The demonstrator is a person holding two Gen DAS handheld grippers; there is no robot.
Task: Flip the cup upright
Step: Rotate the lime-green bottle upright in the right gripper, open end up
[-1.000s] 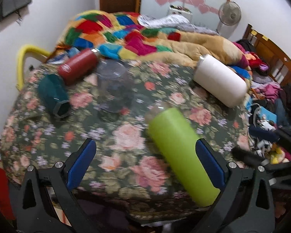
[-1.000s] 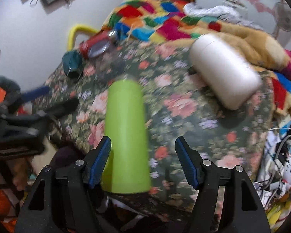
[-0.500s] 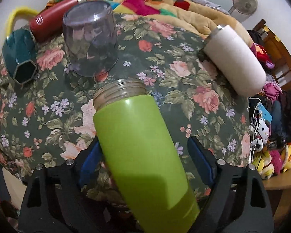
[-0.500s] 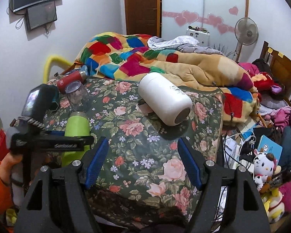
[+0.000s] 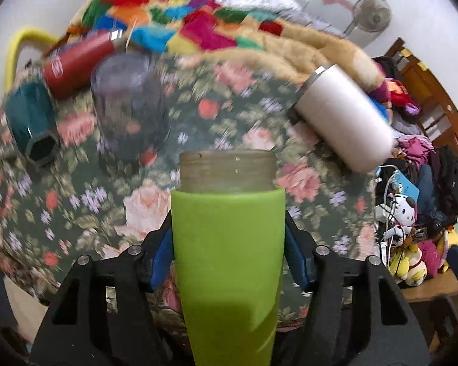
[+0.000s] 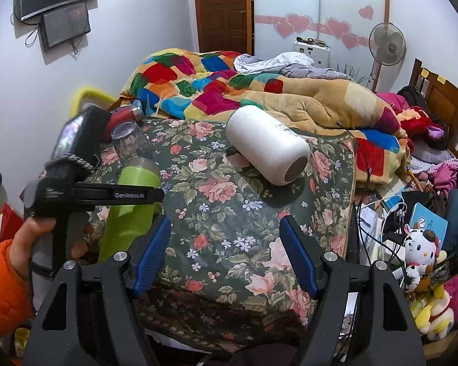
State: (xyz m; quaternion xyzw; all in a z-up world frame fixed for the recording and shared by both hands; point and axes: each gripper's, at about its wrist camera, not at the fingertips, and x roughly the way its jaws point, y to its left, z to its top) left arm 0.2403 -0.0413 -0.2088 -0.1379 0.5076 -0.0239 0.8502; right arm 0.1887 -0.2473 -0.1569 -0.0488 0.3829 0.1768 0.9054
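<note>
Two blue fingers of the left gripper clamp the lime-green cup, mouth up; the right gripper hangs spread, holding nothing, over the floral bedspread.

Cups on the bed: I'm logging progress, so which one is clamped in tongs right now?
The lime-green cup, pinched between the left tongs' blue pads. The white, red, teal and clear cups rest untouched on the floral cover.
</note>
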